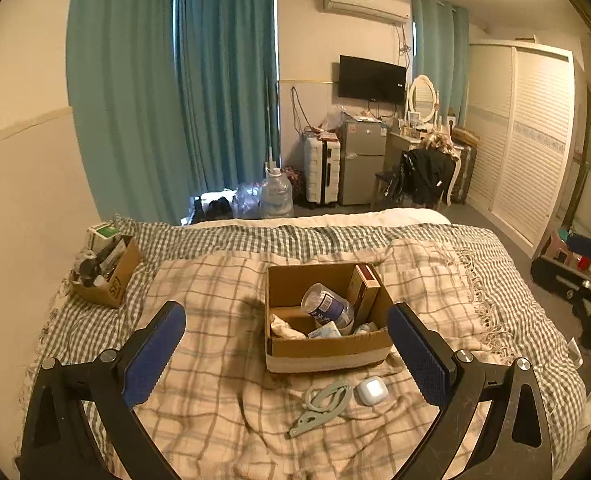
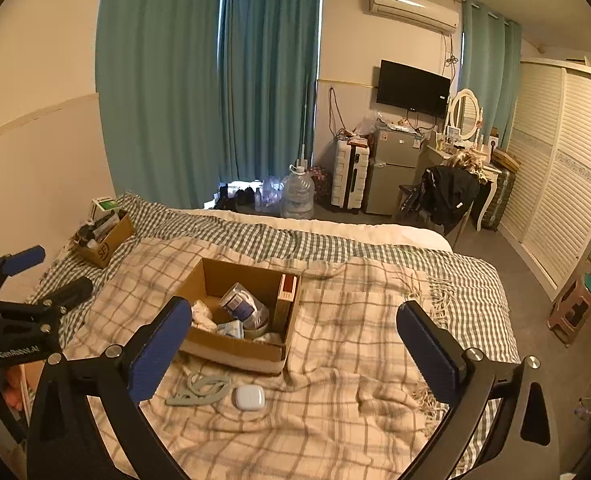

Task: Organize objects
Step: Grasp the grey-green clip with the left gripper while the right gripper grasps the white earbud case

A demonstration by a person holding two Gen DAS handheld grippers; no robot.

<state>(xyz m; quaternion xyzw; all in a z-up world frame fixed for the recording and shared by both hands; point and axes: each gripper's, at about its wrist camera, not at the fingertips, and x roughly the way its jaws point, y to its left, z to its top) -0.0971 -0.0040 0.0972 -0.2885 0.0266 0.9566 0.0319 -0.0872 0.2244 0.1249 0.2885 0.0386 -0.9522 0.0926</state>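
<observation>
Cardboard box (image 1: 327, 350) on plaid blanket (image 1: 215, 400); rounded white case (image 1: 372, 390) beside

case (image 1: 372, 390) before box (image 1: 327, 350), on bed (image 1: 495, 264)

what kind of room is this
Most likely a lived-in bedroom: a bed under a checked blanket, a louvred wardrobe along the wall, and a dressing table with an oval mirror.
</observation>
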